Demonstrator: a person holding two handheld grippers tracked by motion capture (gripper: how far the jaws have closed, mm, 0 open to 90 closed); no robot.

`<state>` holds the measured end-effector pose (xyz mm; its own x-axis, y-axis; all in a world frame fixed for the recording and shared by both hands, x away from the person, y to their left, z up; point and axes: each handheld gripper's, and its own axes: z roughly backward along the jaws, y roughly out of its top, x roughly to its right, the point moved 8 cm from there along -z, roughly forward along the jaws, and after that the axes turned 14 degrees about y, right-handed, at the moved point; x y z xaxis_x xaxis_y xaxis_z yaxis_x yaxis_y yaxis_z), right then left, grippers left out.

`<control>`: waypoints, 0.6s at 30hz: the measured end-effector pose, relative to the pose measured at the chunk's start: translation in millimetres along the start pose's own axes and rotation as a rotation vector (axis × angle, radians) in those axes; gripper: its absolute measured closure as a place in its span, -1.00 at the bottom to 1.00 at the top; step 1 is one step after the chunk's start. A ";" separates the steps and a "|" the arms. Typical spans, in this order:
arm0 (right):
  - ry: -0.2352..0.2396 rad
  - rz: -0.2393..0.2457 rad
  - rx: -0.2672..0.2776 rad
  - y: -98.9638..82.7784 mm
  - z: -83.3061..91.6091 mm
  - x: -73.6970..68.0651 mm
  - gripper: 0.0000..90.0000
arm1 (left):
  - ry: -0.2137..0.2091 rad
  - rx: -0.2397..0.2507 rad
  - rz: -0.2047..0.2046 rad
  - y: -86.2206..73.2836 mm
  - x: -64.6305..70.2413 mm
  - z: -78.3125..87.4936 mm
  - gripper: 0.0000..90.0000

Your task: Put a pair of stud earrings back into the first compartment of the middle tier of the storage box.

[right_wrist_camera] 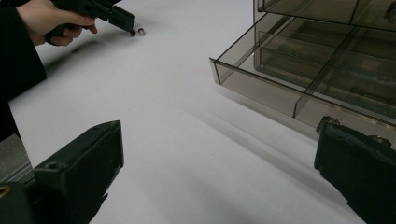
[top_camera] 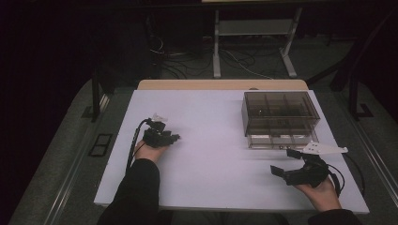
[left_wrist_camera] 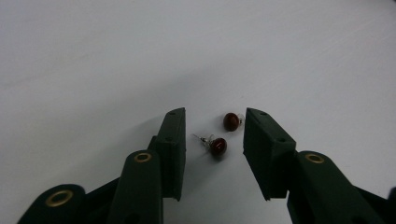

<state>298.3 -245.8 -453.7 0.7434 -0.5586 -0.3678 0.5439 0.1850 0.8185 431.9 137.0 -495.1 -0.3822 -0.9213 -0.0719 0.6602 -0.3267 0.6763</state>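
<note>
1. High view: a white board (top_camera: 211, 140) lies on the table, and a smoky clear organizer box (top_camera: 280, 112) stands on its far right part, with its bottom drawer (top_camera: 281, 139) pulled a little toward the person.
2. The left gripper (top_camera: 174, 138) sits well to the left of the box, held low over the board by the left hand (top_camera: 149, 151), a dark sleeve (top_camera: 138, 187) behind it.
3. The right gripper (top_camera: 285, 161) is on the near side of the box, just off its front right corner, held by the right hand (top_camera: 321, 193); its jaws point left and stand wide apart, holding nothing.
4. Left gripper view: its jaws are released, parted with a gap between them, and two dark red stud earrings lie on the board in that gap.
5. One earring (left_wrist_camera: 231, 121) lies just beside the right jaw's tip, possibly touching it; the other earring (left_wrist_camera: 217, 146) lies nearer the camera, its post pointing toward the left jaw, touching neither jaw.
6. Right gripper view: the box's open drawer (right_wrist_camera: 299, 88) shows divided compartments; the earrings (right_wrist_camera: 137, 31) lie far to the left of the box, at the left gripper's tips.
</note>
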 end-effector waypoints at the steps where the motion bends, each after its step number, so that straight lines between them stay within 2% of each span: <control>1: -0.001 0.001 0.001 0.0 0.1 0.1 -0.99 | 0.004 -0.003 -0.003 -0.4 0.2 -0.7 0.39; 4: -0.002 0.001 0.001 -0.1 0.2 0.0 -0.99 | 0.020 -0.019 -0.017 -2.5 0.6 -4.1 0.54; 7: -0.002 0.002 0.001 0.0 0.3 0.2 -0.99 | 0.034 -0.028 -0.025 -3.8 0.4 -5.4 0.58; 8: -0.003 0.001 0.002 0.0 0.4 0.4 -0.99 | 0.046 -0.027 -0.032 -3.8 -0.2 -5.5 0.66; 18: -0.002 0.002 0.002 0.0 0.2 0.3 -0.99 | 0.028 -0.030 -0.017 -3.3 -2.1 -6.2 0.75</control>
<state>298.5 -246.1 -453.7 0.7436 -0.5599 -0.3654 0.5416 0.1841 0.8202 434.5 138.7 -501.7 -0.3758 -0.9208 -0.1045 0.6731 -0.3487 0.6522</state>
